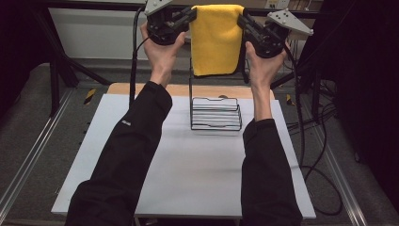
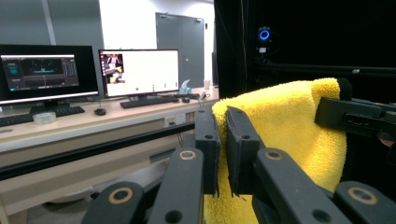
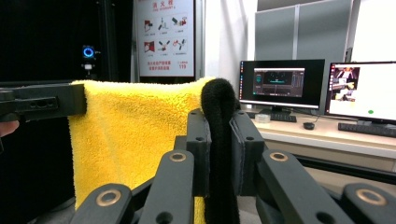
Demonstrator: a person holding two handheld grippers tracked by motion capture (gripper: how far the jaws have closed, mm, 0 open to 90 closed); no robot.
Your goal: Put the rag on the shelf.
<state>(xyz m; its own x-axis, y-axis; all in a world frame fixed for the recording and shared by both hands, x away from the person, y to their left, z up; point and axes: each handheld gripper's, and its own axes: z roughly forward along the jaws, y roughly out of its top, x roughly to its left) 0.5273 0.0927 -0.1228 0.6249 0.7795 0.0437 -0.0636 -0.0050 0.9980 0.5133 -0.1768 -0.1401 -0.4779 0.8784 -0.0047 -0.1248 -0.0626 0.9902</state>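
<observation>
One yellow towel point(image 1: 216, 40), folded, hangs stretched above the far table point(image 1: 188, 169) edge, over one black wire rack point(image 1: 215, 114). Two raised, outstretched arms: left hand-held gripper point(image 1: 191, 17) and right hand-held gripper point(image 1: 243, 20) each clamp an upper corner.

A towel point(image 1: 216, 40) hangs folded between the two grippers, above the far edge of the surface point(image 1: 183, 165). The left gripper point(image 1: 188, 19) clamps its left top corner, the right gripper point(image 1: 245, 21) its right. Below and in front, a wire rack point(image 1: 215, 114) stands on the surface.
</observation>
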